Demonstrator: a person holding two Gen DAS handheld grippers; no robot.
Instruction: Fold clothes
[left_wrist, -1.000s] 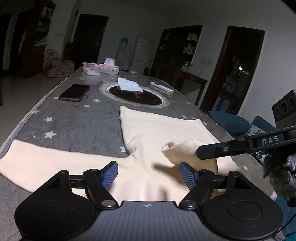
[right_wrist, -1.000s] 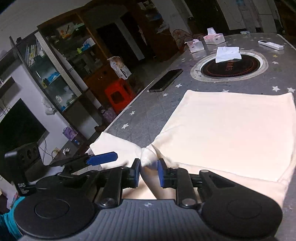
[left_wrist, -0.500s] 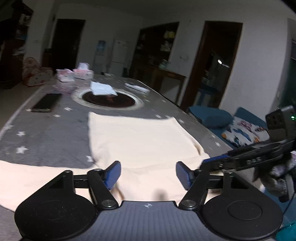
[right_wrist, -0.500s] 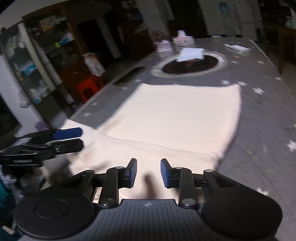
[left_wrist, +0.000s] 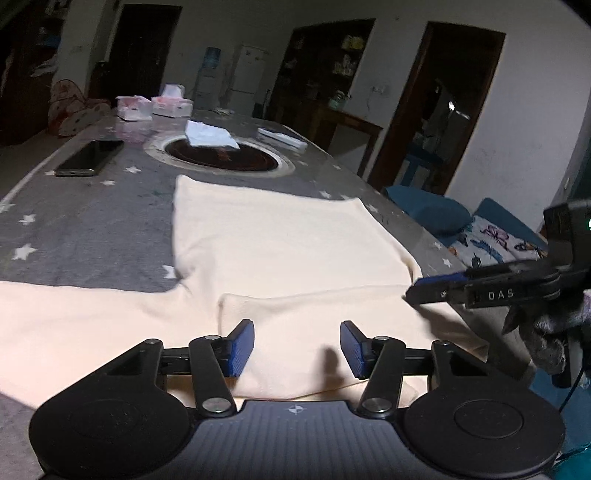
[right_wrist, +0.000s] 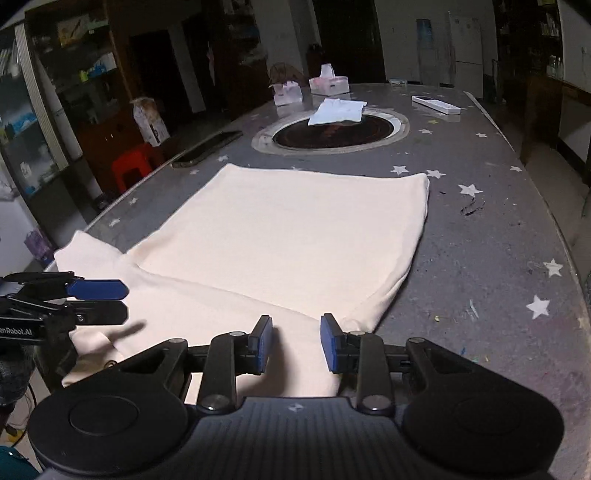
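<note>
A cream long-sleeved top (left_wrist: 280, 251) lies flat on the grey star-patterned table (left_wrist: 92, 221). One sleeve (left_wrist: 325, 317) is folded across its near end, and the other sleeve (left_wrist: 55, 317) stretches out to the left. My left gripper (left_wrist: 297, 347) hovers open just above the folded sleeve, holding nothing. My right gripper (right_wrist: 297, 343) is open over the same sleeve (right_wrist: 221, 317) at the top's near right corner, also holding nothing. Each gripper shows in the other's view: the right gripper (left_wrist: 436, 288) at the right, the left gripper (right_wrist: 98, 299) at the left.
Beyond the top are a round dark hob insert (left_wrist: 221, 158) with a white cloth (left_wrist: 208, 134), a phone (left_wrist: 90, 157), two tissue boxes (left_wrist: 153, 107) and a remote (right_wrist: 436, 104). The table edge (right_wrist: 554, 206) curves along the right; a sofa cushion (left_wrist: 495, 240) lies past it.
My right gripper opened and let go of the sleeve cuff, which now lies flat across the near end of the top. That gripper drew back to the right. The left gripper stayed open.
</note>
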